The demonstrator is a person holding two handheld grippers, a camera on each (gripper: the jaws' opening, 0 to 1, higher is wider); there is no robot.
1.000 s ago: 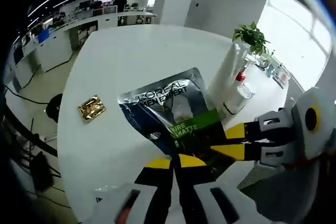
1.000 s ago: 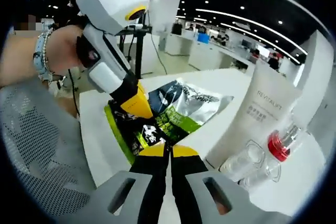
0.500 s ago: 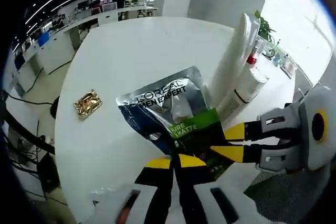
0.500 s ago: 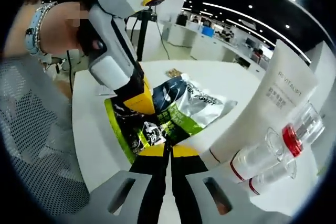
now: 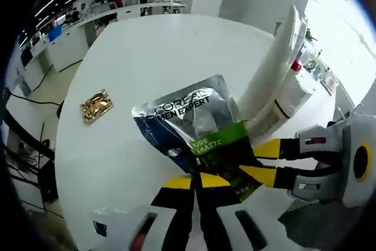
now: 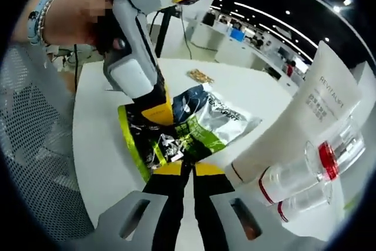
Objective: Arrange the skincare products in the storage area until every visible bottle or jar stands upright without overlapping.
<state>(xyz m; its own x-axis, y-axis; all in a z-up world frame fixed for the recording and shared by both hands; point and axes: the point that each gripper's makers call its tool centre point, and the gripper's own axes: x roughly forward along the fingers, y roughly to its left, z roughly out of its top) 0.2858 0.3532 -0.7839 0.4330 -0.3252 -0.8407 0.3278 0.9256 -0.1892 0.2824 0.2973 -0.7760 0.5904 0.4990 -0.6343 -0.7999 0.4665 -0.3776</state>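
Both claws are clamped on the same foil sachet, which sits in the air just over the white round table. Left claw pinches the sachet's near bottom edge, jaws fully together on it. Right claw does the same on an adjoining edge, by the green band. In the left gripper view the right claw comes in from the right side.

Handling, my read: the sachet is thin laminated foil, light, floppy, crinkles under load. It will not stand by itself; it needs something to lean on or must lie flat without covering anything. The sealed edge is the best grip point, since the middle just buckles. The foil is slick, so keep a firm pinch.

Nearby: a white tube standing on its cap, with clear red-capped bottles right beside it, contact unclear. They look tall and light, easy to tip if the sachet brushes them. A small gold packet lies well apart on the table
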